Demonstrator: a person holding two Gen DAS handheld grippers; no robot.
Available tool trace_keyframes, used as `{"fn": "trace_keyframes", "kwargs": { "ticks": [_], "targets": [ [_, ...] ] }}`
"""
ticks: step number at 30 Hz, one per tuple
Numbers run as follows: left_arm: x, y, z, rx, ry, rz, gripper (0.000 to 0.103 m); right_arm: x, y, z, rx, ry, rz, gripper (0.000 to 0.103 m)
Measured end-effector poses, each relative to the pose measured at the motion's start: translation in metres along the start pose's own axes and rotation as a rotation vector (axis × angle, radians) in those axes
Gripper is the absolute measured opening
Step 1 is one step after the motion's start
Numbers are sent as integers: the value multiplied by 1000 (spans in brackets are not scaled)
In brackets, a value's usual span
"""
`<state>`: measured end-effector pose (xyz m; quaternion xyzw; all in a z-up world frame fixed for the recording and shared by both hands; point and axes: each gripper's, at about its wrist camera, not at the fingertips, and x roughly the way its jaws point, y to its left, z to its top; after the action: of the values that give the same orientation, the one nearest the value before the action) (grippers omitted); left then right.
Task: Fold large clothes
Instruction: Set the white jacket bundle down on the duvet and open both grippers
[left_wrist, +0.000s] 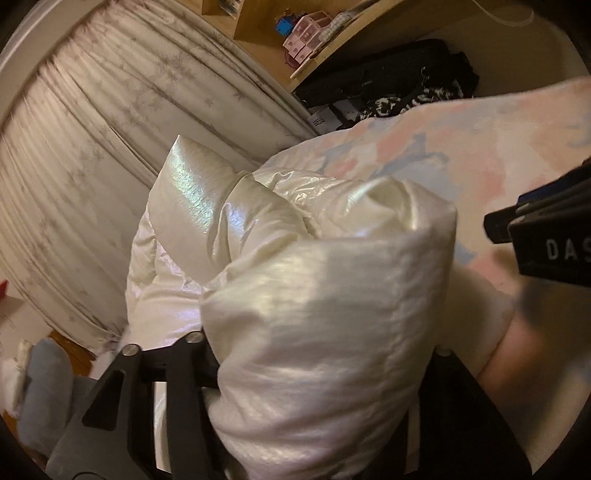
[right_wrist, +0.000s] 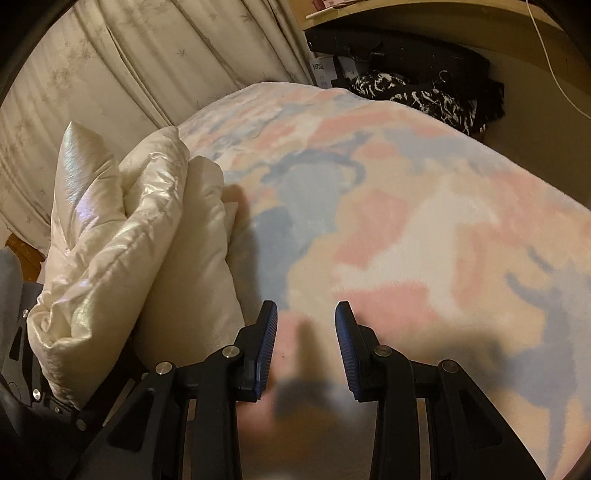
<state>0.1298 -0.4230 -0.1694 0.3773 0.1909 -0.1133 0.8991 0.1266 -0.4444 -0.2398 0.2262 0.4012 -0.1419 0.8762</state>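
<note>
A shiny cream puffer jacket (left_wrist: 310, 302) fills the left wrist view, bunched and lifted over a pastel pink, blue and white blanket (left_wrist: 461, 147). My left gripper (left_wrist: 317, 398) is shut on a thick fold of the jacket; its fingertips are hidden by the fabric. In the right wrist view the jacket (right_wrist: 122, 243) hangs at the left, held by the left gripper (right_wrist: 48, 391). My right gripper (right_wrist: 306, 347) is open and empty, blue pads apart, just above the blanket (right_wrist: 406, 221) to the right of the jacket. It also shows in the left wrist view (left_wrist: 535, 236).
Cream pleated curtains (left_wrist: 110, 147) hang behind the bed at the left. A wooden desk (left_wrist: 332, 44) with small boxes stands at the back. Black bags and a black-and-white patterned cloth (right_wrist: 424, 96) lie past the bed's far edge. A grey-blue bundle (left_wrist: 44, 398) is at lower left.
</note>
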Motion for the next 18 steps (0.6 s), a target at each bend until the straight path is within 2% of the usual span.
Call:
{"fn": "trace_keyframes", "kwargs": {
  "ticks": [1,4,10,12,14,18],
  "targets": [
    [-1,7,-1,-12,3,-32,64,2,1,3,-3,-4,0,33],
    [-9,20,-1,-54,4,-128,81,-2,7,3,-25,-20,-6,33],
    [-32,62,-4,-145,28,-259,82,-23,16,9,-35,-40,-3,37],
    [-46,77,-8,-179,41,-294,82,-33,21,10,-38,-52,3,41],
    [-59,97,-11,-215,48,-343,82,-50,27,11,-43,-72,17,51],
    [-82,141,-21,-293,60,-377,82,-84,43,16,-72,-115,44,55]
  ]
}}
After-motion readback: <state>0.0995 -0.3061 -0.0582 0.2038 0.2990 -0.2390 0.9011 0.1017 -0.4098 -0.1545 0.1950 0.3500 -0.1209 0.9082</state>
